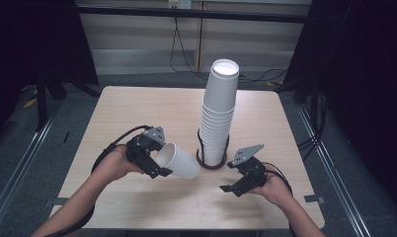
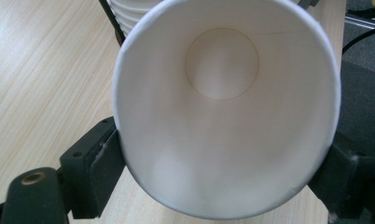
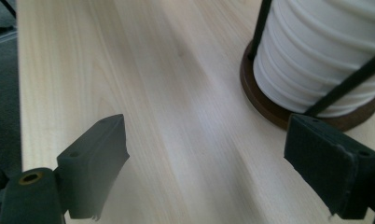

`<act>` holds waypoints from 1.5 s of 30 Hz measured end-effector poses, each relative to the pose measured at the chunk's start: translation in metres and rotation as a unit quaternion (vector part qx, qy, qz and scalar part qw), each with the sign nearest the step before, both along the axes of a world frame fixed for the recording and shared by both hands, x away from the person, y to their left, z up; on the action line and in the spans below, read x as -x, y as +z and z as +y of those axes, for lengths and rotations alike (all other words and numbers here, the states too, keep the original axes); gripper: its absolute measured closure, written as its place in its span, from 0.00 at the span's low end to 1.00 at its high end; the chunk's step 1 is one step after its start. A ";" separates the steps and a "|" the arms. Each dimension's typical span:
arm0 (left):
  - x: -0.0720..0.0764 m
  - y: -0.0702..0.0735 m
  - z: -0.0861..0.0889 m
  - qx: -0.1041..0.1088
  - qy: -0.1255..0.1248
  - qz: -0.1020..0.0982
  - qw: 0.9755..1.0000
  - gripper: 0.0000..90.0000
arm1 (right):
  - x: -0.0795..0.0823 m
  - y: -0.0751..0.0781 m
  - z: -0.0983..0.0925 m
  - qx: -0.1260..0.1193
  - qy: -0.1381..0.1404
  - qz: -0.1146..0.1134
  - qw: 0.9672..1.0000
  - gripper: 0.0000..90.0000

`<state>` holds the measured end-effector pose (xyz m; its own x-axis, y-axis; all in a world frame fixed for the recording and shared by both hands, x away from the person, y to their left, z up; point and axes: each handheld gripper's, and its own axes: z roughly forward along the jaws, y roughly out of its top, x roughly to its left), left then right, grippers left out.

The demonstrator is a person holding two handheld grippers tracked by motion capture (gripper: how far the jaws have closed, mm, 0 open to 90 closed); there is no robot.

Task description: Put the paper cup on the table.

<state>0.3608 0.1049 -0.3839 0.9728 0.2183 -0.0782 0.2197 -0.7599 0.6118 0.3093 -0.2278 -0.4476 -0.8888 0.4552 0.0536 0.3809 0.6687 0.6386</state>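
Observation:
My left gripper (image 1: 158, 158) is shut on a single white paper cup (image 1: 179, 160), held on its side just above the table at front left. In the left gripper view the cup's open mouth (image 2: 223, 116) faces the camera, and the left gripper (image 2: 223, 172) has a black pad pressed on each side of the wall near the rim. A tall stack of white cups (image 1: 218, 116) stands in a black wire holder on a round brown base (image 1: 211, 165) at the table's middle. My right gripper (image 1: 227, 177) hangs open and empty, low over the table to the right of the base. The right gripper (image 3: 223, 163) points past the base (image 3: 269, 109) and the stack (image 3: 325, 51).
The light wooden table (image 1: 137, 113) has bare room at the back left and along the front edge. The held cup's bottom points toward the stack (image 2: 129, 14). Dark floor, metal rails and cables surround the table.

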 end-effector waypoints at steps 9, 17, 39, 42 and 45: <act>-0.005 -0.002 0.005 -0.011 0.013 0.003 1.000 0.16 | 0.000 -0.015 -0.009 0.012 -0.019 0.004 1.000 0.14; -0.006 -0.004 0.007 -0.023 0.023 0.004 0.999 0.16 | 0.001 -0.027 -0.015 0.017 -0.031 0.003 0.999 0.14; -0.016 -0.004 0.009 -0.054 0.044 0.009 0.998 0.15 | 0.006 -0.048 -0.023 0.015 -0.044 -0.017 0.999 0.13; -0.019 -0.004 0.009 -0.070 0.042 0.008 0.997 0.15 | 0.007 -0.048 -0.023 0.014 -0.050 -0.020 0.998 0.13; -0.020 -0.004 0.009 -0.071 0.046 0.009 0.996 0.15 | 0.009 -0.049 -0.024 0.009 -0.054 -0.024 0.998 0.12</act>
<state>0.3807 0.1136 -0.3878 0.9468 0.3165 -0.0581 0.3026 -0.8143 0.4954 0.3006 -0.2521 -0.4967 -0.8359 0.5489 0.0037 0.4208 0.6365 0.6464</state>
